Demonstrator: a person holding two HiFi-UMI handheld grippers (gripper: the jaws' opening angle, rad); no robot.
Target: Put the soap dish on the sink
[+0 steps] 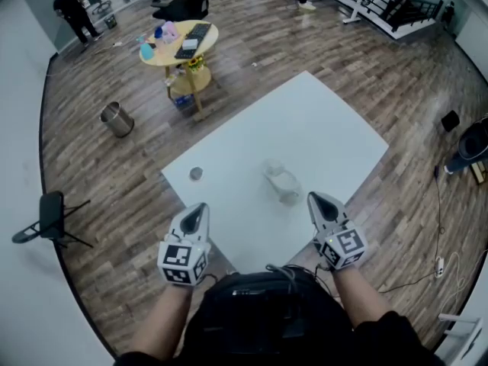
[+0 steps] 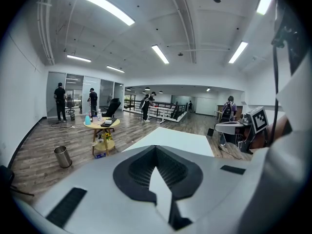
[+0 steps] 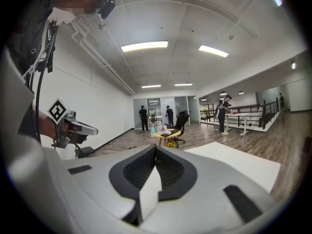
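My left gripper (image 1: pixel 200 208) hovers at the near left edge of the white square table (image 1: pixel 305 120), jaws pressed together, empty. A small round metal piece (image 1: pixel 196 174) sits by that left edge. The clear plastic soap dish (image 1: pixel 282 183) lies toward the near right edge, just ahead of my right gripper (image 1: pixel 316 199), whose jaws are also closed on nothing.

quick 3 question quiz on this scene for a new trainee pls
1. True or false: the left gripper is holding the clear soap dish.
2. Which thing on the white table lies nearer the left gripper: A) the small round metal object, or B) the clear soap dish?
3. Fill in: the right gripper has its jaws ___, with nothing between them.

Key: 1 false, the dish lies on the table, apart from both grippers; 2 A; 3 shut.
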